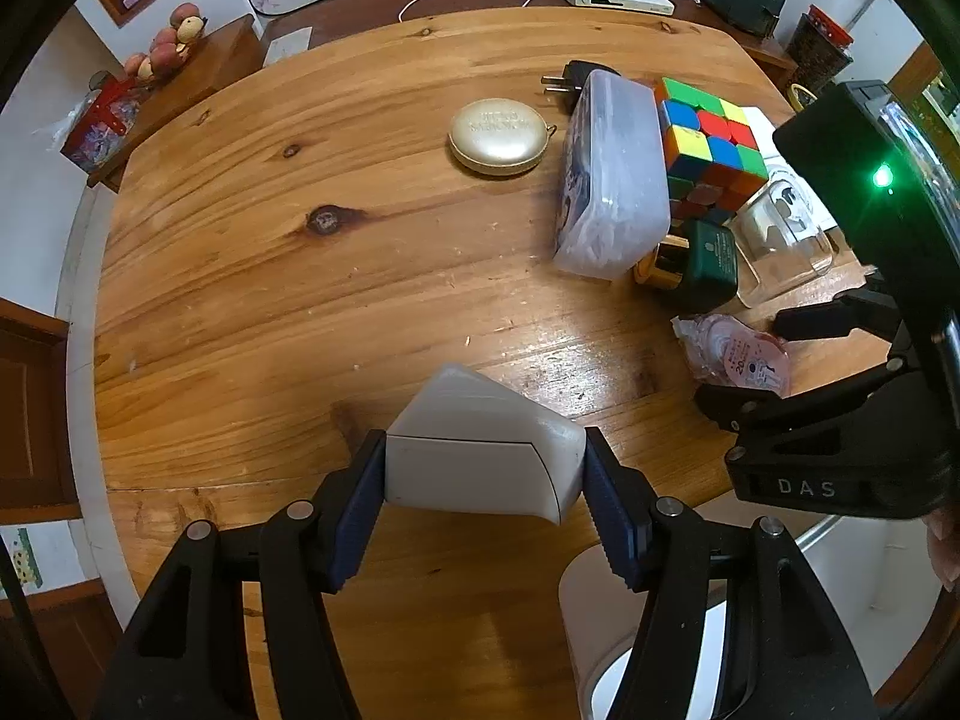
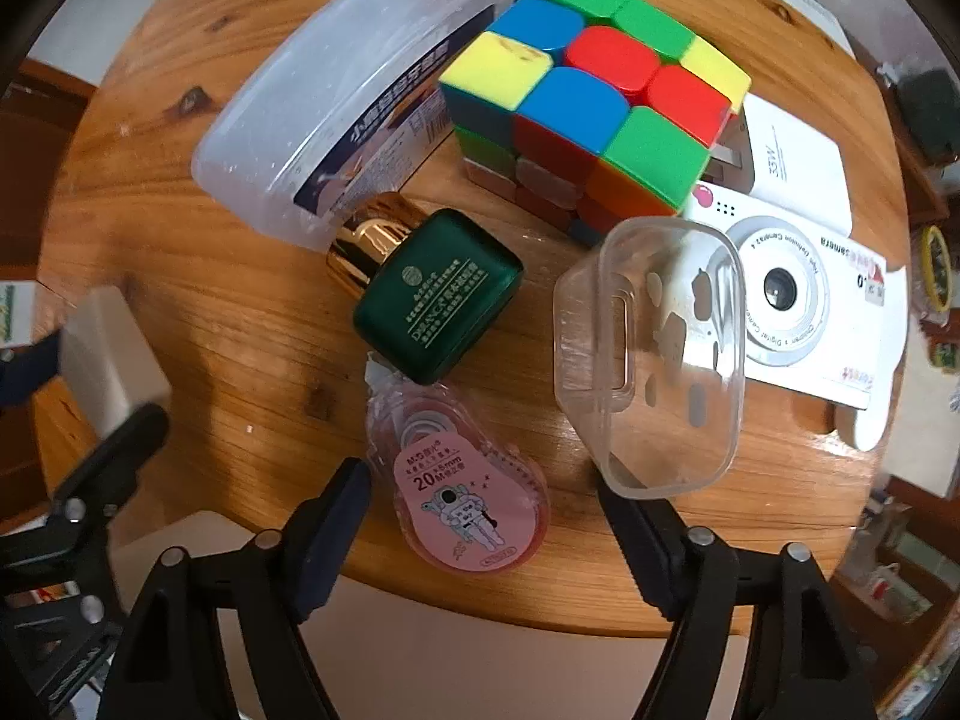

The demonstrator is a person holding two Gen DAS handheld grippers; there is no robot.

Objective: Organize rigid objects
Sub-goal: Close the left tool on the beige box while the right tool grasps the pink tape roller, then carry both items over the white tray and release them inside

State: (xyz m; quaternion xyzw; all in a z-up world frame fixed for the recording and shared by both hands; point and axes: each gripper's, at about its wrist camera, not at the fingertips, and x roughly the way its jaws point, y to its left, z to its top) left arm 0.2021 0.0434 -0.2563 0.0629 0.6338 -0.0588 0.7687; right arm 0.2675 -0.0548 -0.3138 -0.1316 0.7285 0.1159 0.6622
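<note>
Left tongs [image 1: 485, 468] gripping white box [image 1: 480, 450] above counter [image 1: 270, 300], near edge; right tongs [image 2: 483, 534] gaping around pink tape [image 2: 474, 516]. Lowering box level, clear of cube [image 1: 714, 150], before releasing.

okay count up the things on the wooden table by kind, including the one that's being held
Plastic containers: 2, frosted box, clear case
Boxes: 2, camera box, white box in left gripper
Puzzle cube: 1
Green bottle: 1
Correction tape: 1
Gold compact: 1
Plug adapter: 1
Total: 9

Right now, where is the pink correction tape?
In the right wrist view, the pink correction tape lies near the table's front edge, between the open right gripper fingers, below the green bottle.
</note>
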